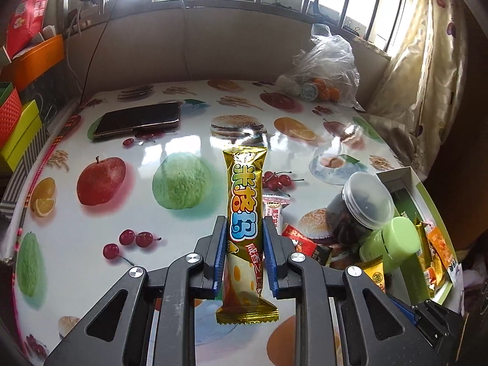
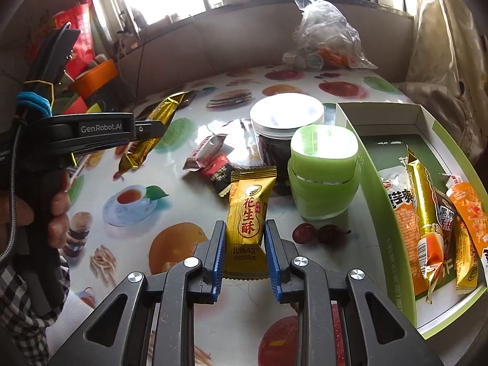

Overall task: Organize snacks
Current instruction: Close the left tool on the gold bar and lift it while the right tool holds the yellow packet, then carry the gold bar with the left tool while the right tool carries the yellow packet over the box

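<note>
My left gripper (image 1: 245, 222) is shut on a long gold snack bar (image 1: 244, 189) and holds it upright in the air above the fruit-print table (image 1: 122, 207). In the right wrist view the same gold bar (image 2: 158, 116) sticks out of that gripper at the left, with a person's hand around the handle. My right gripper (image 2: 245, 227) is shut on a yellow peanut-crisp packet (image 2: 248, 210), low over the table. To its right is a green-and-white box (image 2: 381, 116) with several snack packs (image 2: 427, 213) lying in it.
A green jar (image 2: 323, 177) and a clear jar with a white lid (image 2: 286, 116) stand just left of the box, with small red and dark packets (image 2: 210, 158) beside them. A phone (image 1: 137, 120) lies at the far left, a plastic bag (image 1: 323, 70) at the back.
</note>
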`<state>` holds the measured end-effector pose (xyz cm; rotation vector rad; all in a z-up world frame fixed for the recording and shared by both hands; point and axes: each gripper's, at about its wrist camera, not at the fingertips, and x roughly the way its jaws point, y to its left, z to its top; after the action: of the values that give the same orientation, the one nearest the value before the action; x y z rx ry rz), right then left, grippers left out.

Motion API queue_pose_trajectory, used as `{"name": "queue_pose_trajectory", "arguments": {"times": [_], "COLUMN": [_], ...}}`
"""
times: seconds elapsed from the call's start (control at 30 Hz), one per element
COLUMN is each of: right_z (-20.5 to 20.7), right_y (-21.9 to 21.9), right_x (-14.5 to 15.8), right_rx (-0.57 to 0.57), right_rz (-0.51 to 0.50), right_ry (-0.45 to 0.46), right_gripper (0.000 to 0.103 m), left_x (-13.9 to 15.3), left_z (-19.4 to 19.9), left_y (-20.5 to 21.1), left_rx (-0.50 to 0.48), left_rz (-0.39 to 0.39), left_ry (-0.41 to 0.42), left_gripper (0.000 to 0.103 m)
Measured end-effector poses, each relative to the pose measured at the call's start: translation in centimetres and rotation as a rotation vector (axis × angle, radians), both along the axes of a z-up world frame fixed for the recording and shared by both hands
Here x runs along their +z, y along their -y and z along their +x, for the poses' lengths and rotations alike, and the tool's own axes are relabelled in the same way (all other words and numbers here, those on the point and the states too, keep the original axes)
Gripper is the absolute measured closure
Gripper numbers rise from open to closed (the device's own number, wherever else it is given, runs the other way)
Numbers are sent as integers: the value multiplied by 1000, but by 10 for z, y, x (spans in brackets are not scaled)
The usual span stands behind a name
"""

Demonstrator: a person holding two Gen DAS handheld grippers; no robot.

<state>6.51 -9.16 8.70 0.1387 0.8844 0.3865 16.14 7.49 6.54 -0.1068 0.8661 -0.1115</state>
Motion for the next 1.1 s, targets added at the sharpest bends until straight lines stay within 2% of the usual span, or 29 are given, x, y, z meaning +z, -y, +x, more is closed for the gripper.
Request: {"name": "queue_pose_trajectory", "arguments": {"times": [0.27, 0.63, 1.1], "right_z": [-12, -26, -42], "right_y": [4, 21, 73], "right_x": [20, 40, 56], "right_rx": [0, -31, -140], "right_rz": [13, 23, 19], "right_ry": [63, 94, 118], "right_gripper": [80, 80, 80], "left_x": [19, 38, 54], "left_z": [-25, -55, -72], "left_y": [6, 27, 84], "left_rx": [-5, -40, -138], "left_rz": [-9, -14, -46], "left_ry": [45, 84, 102], "left_gripper": [79, 79, 79]}}
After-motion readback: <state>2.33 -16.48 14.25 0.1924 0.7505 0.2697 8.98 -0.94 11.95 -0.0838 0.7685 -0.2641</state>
